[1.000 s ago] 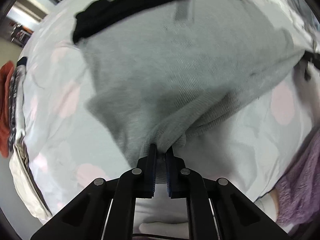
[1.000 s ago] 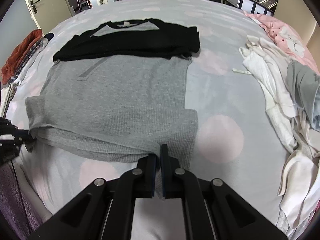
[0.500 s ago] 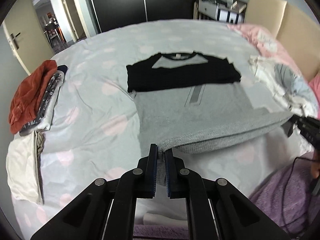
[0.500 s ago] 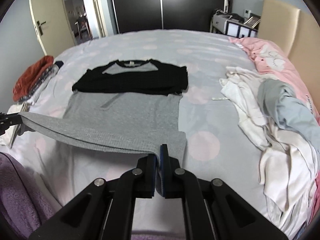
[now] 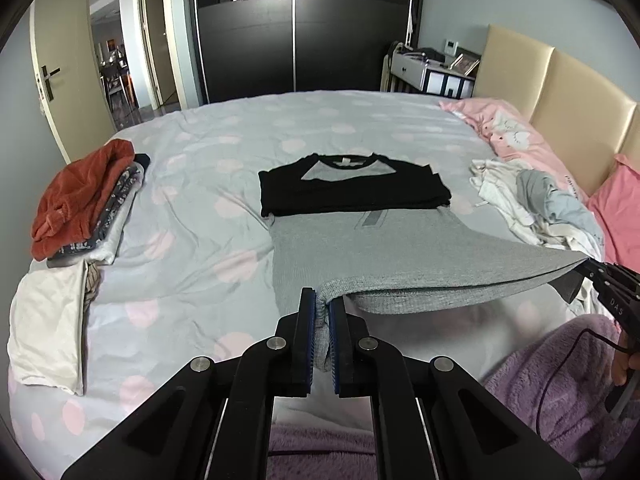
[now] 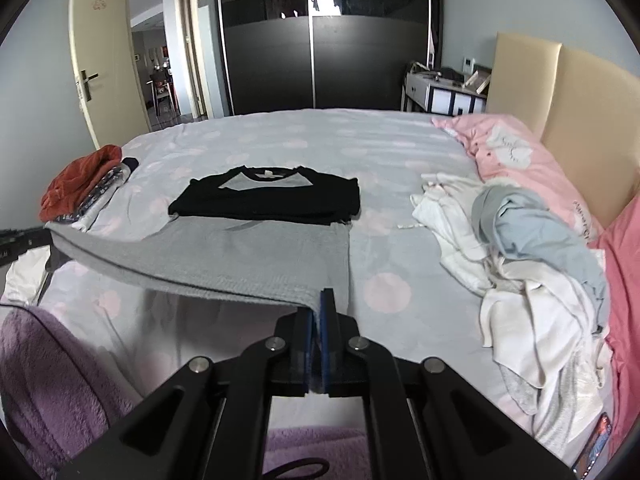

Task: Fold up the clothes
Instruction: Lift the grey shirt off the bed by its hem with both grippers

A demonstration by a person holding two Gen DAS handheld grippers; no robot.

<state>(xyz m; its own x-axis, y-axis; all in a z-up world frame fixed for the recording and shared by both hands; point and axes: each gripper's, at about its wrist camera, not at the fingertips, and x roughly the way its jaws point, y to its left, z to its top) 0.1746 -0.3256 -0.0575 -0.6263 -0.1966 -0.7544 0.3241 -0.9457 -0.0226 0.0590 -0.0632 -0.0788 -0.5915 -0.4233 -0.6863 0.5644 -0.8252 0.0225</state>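
A grey shirt with black sleeves lies on the dotted bedspread, its black sleeves folded across the chest. Its bottom hem is lifted off the bed and stretched between both grippers. My left gripper is shut on the hem's left corner. My right gripper is shut on the right corner. In the left wrist view the right gripper shows at the right edge. In the right wrist view the left gripper shows at the left edge.
A stack of folded clothes topped by a rust-red garment sits on the left of the bed, with a white folded piece nearer. A heap of unfolded white and blue laundry lies on the right by pink pillows. A purple fleece sleeve is near.
Both grippers have risen and pulled back with the hem, lifting it off the bed and drawing it taut. Both views have tilted up from the shirt to the whole room.
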